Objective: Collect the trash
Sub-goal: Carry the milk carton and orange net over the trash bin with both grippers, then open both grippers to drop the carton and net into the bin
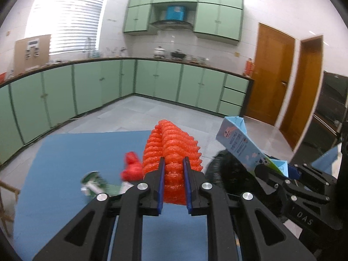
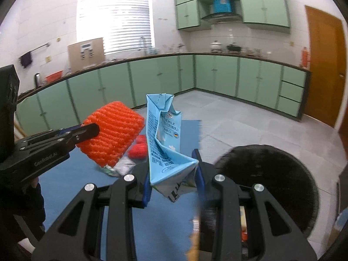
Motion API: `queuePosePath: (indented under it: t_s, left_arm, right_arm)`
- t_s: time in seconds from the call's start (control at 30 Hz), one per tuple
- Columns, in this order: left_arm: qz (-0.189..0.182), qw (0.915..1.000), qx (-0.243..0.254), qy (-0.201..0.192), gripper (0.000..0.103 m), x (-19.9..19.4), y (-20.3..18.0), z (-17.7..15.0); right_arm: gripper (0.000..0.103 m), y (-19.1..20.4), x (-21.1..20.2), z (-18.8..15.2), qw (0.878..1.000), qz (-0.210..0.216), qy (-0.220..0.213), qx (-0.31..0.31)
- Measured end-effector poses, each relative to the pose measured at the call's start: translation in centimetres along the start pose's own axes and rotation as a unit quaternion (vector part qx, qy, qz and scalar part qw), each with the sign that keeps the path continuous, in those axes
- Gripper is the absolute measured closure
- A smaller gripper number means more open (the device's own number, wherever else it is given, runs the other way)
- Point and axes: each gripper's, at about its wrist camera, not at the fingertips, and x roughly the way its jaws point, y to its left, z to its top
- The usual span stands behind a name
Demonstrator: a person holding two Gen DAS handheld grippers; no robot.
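Our left gripper pinches one orange foam net, long axis toward twelve o'clock. Our right gripper clamps one crushed blue milk carton, standing upright, top at twelve. On the blue mat lie one red wad and one green wrapper; a black bin sits at four o'clock.

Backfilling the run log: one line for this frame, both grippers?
left gripper: shut on orange foam net | right gripper: shut on blue milk carton | black bin: beside carton | blue mat: trash left
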Motion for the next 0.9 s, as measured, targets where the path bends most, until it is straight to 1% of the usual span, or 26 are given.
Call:
queuePosePath:
  t_s: [0.3, 0.53, 0.77, 0.9]
  left_arm:
    - [-0.057, 0.9979, 0.031, 0.002, 0.088, 4.3, -7.0, 1.0]
    - [-0.094, 0.9938, 0.059, 0.012, 0.088, 7.3, -12.2, 0.7]
    - [-0.112, 0.9900, 0.081, 0.031, 0.088, 10.4, -16.2, -0.3]
    - [-0.114, 0.9892, 0.080, 0.047, 0.088, 12.6, -17.8, -1.0]
  right_arm:
    - [0.071, -7.8, -1.6, -2.0, 0.997, -0.074, -0.001, 0.030]
    - [0.071, -13.1, -1.8, -4.4, 0.991, -0.115, 0.003, 0.071]
    - [0.071, -18.2, -0.6, -7.4, 0.983, -0.150, 0.022, 0.108]
    - [0.071, -19.3, 0.5, -8.2, 0.979, -0.158, 0.032, 0.122]
